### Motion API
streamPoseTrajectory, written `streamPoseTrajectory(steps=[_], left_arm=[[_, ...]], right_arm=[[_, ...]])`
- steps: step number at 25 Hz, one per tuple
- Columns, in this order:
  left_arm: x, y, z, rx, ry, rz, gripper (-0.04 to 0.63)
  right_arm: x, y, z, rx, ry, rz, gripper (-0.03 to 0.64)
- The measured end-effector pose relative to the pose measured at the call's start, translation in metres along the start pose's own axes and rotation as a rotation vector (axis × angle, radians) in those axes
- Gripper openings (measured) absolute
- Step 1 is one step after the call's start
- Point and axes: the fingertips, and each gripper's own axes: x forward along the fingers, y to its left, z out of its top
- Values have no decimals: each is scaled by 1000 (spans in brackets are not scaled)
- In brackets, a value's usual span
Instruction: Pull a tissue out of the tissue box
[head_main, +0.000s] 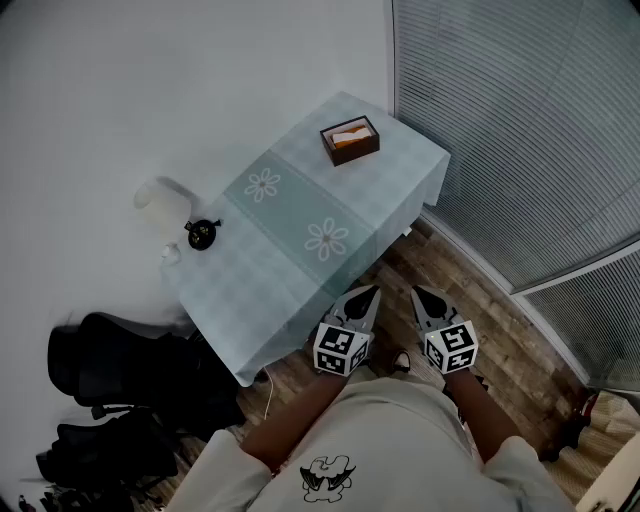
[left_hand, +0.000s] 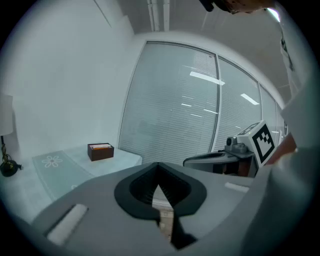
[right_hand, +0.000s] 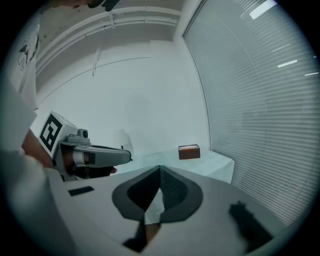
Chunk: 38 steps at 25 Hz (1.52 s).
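Left gripper (head_main: 369, 294) and right gripper (head_main: 418, 295) were fully closed, empty, side by side in front of me, tipped slightly down, well apart from the tissue box (head_main: 350, 139).

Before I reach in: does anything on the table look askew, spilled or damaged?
Nothing stands out. The tissue box sits upright near the far corner of the table, whose cloth lies smooth; nothing is spilled. The left tool and right tool are shut, empty.

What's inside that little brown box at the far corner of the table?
The brown box shows pale, orange-tinged material filling its open top, probably tissue. Anything below that layer is covered by it and by the box's walls.
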Motion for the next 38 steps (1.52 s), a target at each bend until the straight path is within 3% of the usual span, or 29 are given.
streamPoseTrajectory(steps=[16, 22, 38], left_arm=[[-2, 2, -4, -16, 18, 11, 6], [-2, 8, -4, -21, 19, 18, 6], [-4, 91, -3, -34, 15, 12, 6]], right_arm=[[-4, 8, 3, -5, -5, 4, 12], [2, 10, 0, 55, 5, 36, 14], [81, 35, 15, 16, 20, 14, 14]])
